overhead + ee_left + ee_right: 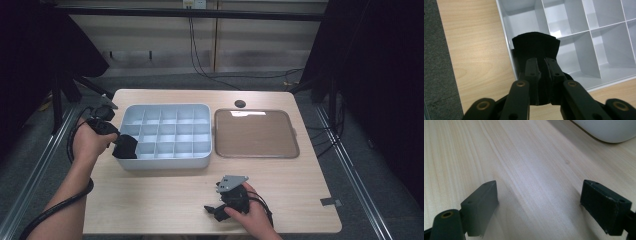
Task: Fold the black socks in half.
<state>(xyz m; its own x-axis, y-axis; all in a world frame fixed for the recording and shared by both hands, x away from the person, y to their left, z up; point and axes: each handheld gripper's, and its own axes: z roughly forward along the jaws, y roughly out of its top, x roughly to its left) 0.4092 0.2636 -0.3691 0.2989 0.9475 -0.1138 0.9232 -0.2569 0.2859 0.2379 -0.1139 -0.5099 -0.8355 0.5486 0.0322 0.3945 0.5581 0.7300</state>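
Note:
A folded piece of black fabric (535, 45) hangs over the near left corner of a pale grey divided box (579, 32). My left gripper (541, 61) is shut on it, both pads pressed against the cloth. From above, the left gripper (120, 142) comes in from the left beside the box (165, 162), with the black fabric (127, 147) at the box's front left compartment. My right gripper (212, 210) rests low near the table's front edge, held by a hand. Its jaws stand wide open (539, 200) over bare wood with nothing between them.
A brown flat tray (256, 133) lies right of the divided box. A round cable hole (240, 103) sits at the table's back edge. The box's rounded corner (606, 130) shows beyond the right gripper. Black cables trail from both grippers.

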